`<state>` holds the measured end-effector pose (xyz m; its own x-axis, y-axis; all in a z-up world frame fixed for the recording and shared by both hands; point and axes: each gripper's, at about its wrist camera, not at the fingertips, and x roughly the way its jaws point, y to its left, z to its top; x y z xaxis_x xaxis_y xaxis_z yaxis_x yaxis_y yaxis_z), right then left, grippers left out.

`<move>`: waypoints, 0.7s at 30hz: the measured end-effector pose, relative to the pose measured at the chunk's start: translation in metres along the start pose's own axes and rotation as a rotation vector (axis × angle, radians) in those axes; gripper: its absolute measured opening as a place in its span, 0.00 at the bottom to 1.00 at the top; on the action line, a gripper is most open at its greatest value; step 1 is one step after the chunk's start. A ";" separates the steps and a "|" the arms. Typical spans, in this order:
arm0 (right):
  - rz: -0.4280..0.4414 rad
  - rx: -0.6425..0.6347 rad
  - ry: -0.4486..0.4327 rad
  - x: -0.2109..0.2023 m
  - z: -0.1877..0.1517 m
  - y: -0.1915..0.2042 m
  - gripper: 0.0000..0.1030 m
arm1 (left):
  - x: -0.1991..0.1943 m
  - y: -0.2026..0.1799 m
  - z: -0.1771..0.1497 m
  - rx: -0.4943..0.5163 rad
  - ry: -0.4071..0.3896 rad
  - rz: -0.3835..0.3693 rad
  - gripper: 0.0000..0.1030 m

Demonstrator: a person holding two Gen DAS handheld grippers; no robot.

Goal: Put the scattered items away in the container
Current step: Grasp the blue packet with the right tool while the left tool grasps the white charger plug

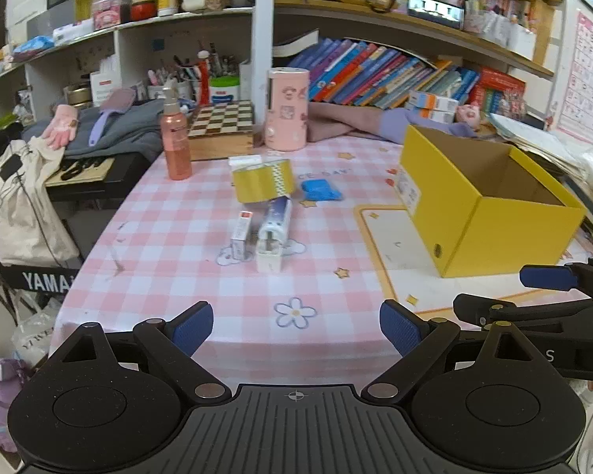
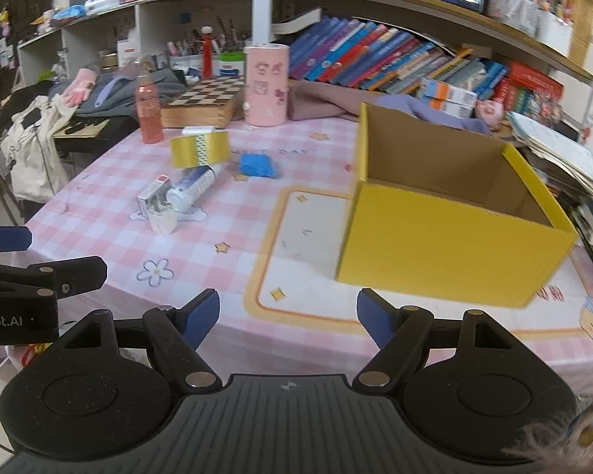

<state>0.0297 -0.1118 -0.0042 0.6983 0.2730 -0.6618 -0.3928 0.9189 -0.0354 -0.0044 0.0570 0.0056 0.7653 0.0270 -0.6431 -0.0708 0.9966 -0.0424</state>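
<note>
From the left wrist, we hold the left claw [image 1: 296, 330] wide apart and empty above the near edge of the desk [image 1: 170, 237]. The scattered items lie well ahead: a yellow tape roll [image 1: 263, 179] leaning over a white tube [image 1: 272, 225], a small carton [image 1: 241, 235] touching the tube's side, and a blue wad [image 1: 320, 190] just beside them. The yellow box [image 1: 482, 213] stands open to the right.

From the right wrist, we see the right claw [image 2: 288, 322] also spread and empty, near the box's [image 2: 446, 245] front wall. The box looks empty, though its floor is partly hidden. The risk is in the pile: if we pull the tube [image 2: 191, 189] first, the roll [image 2: 199, 150] may tip and roll off the desk; a careless right swing could shove the light box.
</note>
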 end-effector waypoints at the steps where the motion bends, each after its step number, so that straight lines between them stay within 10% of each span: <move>1: 0.008 -0.006 -0.002 0.004 0.004 0.001 0.73 | 0.002 0.001 0.002 -0.001 0.000 0.005 0.91; 21: 0.081 -0.044 -0.002 0.100 0.079 0.001 0.69 | 0.085 0.015 0.041 -0.013 0.065 0.020 0.80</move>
<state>0.1461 -0.0607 -0.0109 0.6642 0.3466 -0.6624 -0.4743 0.8803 -0.0150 0.0853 0.0773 -0.0185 0.7207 0.0419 -0.6919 -0.0943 0.9948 -0.0381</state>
